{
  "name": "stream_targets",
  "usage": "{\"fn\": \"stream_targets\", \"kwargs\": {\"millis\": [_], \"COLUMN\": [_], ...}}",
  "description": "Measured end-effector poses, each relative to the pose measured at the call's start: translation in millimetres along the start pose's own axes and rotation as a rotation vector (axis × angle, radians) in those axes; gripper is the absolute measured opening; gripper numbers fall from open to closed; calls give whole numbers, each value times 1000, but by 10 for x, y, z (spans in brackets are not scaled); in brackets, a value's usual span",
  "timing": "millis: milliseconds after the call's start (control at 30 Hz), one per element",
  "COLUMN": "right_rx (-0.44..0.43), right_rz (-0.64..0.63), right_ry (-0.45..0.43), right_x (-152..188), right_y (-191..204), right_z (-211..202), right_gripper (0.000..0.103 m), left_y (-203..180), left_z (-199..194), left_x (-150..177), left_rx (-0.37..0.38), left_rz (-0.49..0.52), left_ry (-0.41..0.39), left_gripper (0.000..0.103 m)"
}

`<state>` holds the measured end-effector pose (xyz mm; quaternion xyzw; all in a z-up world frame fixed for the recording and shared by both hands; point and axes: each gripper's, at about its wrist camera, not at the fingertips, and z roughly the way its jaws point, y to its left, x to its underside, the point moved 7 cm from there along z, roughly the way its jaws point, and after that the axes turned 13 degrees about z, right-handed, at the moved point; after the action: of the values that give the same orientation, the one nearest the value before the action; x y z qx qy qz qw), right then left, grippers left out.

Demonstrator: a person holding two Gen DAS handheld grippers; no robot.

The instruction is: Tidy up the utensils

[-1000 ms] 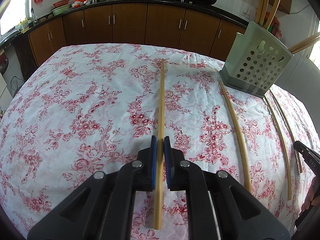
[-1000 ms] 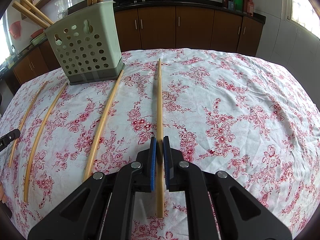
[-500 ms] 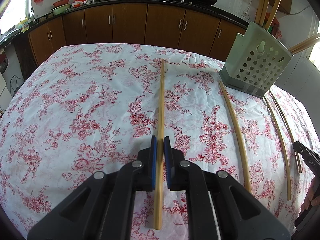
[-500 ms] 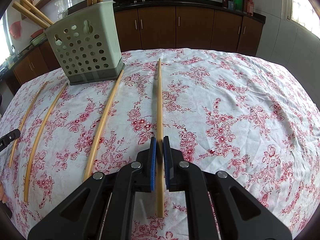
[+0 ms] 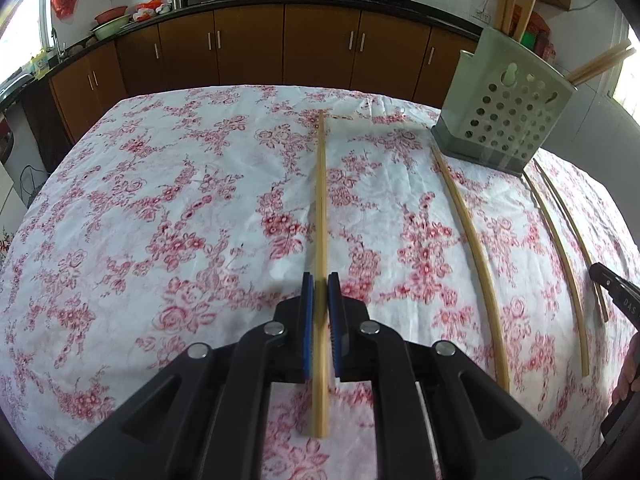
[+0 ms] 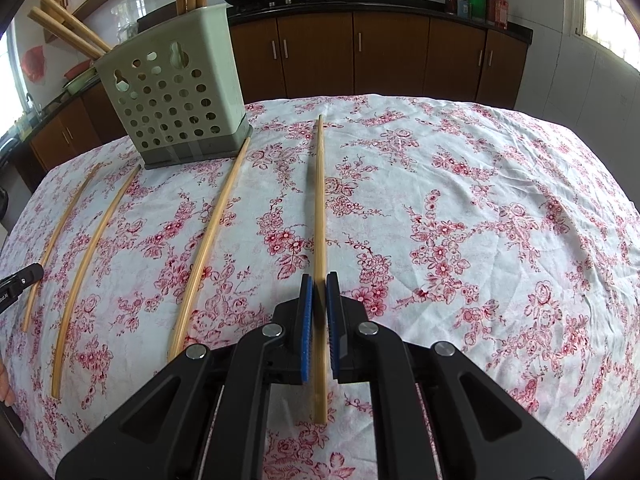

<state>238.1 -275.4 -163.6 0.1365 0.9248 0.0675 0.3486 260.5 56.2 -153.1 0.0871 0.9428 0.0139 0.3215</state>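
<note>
My left gripper is shut on a long bamboo chopstick that points forward over the floral tablecloth. My right gripper is shut on another bamboo chopstick in the same way. A pale green perforated utensil holder, with several chopsticks standing in it, sits at the far right in the left wrist view and at the far left in the right wrist view. Three loose chopsticks lie between the grippers: one near the holder, two further over.
The table has a white cloth with red flowers. Brown kitchen cabinets and a counter with pans stand beyond it. The tip of the other gripper shows at the right edge of the left view.
Both grippers have lifted slightly with their chopsticks; the left chopstick looks blurred near the jaws. Nothing else has moved.
</note>
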Motion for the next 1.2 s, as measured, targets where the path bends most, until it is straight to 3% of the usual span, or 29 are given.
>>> {"fn": "stream_targets", "kwargs": {"millis": [300,667,967,1200], "right_rx": [8,-88,-134,-266], "right_rz": [-1,20,8,7], "right_ry": [-18,-312,-395,-490], "right_x": [-31,-671,-937,-1261], "right_y": [-36,57,189,475], "right_z": [-47,-1002,-1291,-1743], "right_gripper": [8,8,8,8], "left_y": [-13,36,23,-94], "left_z": [-44,-1022,-1411,-1829], "left_x": [27,-724,-1098,-1425], "left_rx": [-22,-44,-34,25], "left_rz": [48,73,81,83], "left_ry": [1,-276,-376,-478], "left_gripper": [9,8,8,8]}}
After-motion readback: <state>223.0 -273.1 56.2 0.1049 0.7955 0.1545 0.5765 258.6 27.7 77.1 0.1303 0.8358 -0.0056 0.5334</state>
